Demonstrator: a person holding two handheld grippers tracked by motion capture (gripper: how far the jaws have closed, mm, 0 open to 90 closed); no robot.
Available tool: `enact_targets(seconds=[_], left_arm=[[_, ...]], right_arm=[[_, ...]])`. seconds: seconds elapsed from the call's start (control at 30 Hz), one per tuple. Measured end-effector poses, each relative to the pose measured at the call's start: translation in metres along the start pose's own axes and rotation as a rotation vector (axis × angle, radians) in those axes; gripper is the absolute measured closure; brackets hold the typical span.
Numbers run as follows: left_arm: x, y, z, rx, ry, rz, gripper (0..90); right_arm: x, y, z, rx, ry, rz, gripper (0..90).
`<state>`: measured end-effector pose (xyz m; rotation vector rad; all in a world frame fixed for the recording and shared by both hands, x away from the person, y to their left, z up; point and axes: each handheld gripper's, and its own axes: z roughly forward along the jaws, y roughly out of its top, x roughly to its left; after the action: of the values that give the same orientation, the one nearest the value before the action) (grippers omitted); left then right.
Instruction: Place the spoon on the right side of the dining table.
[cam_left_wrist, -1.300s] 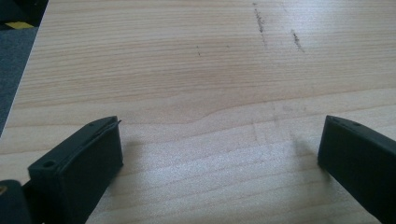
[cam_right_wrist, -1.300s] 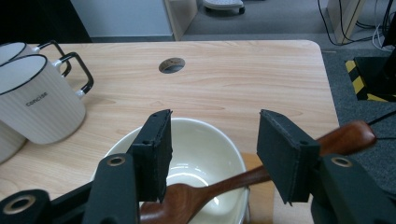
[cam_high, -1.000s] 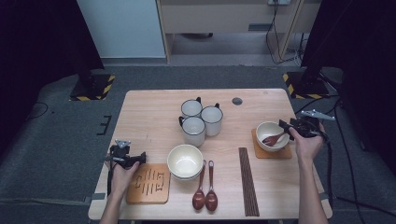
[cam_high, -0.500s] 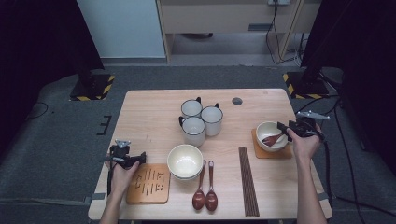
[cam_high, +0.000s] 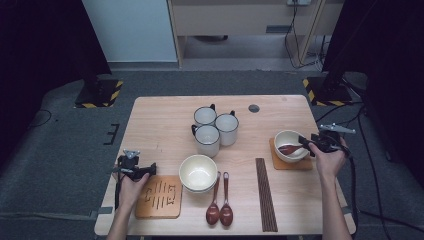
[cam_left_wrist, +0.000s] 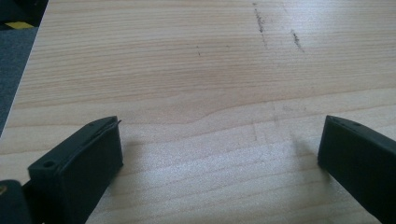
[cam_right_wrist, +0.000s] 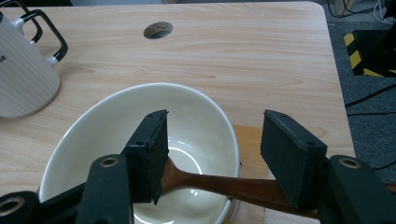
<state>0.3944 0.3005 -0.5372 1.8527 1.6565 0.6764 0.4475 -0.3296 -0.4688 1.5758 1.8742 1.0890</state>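
While grey carpet (cam_high: 60, 165) surrounds, wooden table (cam_high: 160, 120) scuffed.

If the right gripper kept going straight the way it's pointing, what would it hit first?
Most likely the cream bowl on its wooden coaster: the open right gripper points into it, straddling the handle of the wooden spoon lying in the bowl. Depth is unclear, so the spoon might touch first.

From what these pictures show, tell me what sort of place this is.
Probably a lab or studio set up for recording: a wooden table laid with staged tableware, hazard-striped stand bases on grey carpet, and cables along the back wall.
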Motion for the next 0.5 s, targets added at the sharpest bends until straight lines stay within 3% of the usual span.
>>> enact_targets(seconds=[0.37, 0.5], left_arm=[[0.000, 0.000, 0.000, 0.001, 0.002, -0.002, 0.0], [0.000, 0.000, 0.000, 0.000, 0.002, -0.002, 0.0]], right_arm=[[-0.001, -0.006, -0.016, -0.017, -0.002, 0.003, 41.3], [0.001, -0.007, -0.019, -0.001, -0.007, -0.005, 40.9]])
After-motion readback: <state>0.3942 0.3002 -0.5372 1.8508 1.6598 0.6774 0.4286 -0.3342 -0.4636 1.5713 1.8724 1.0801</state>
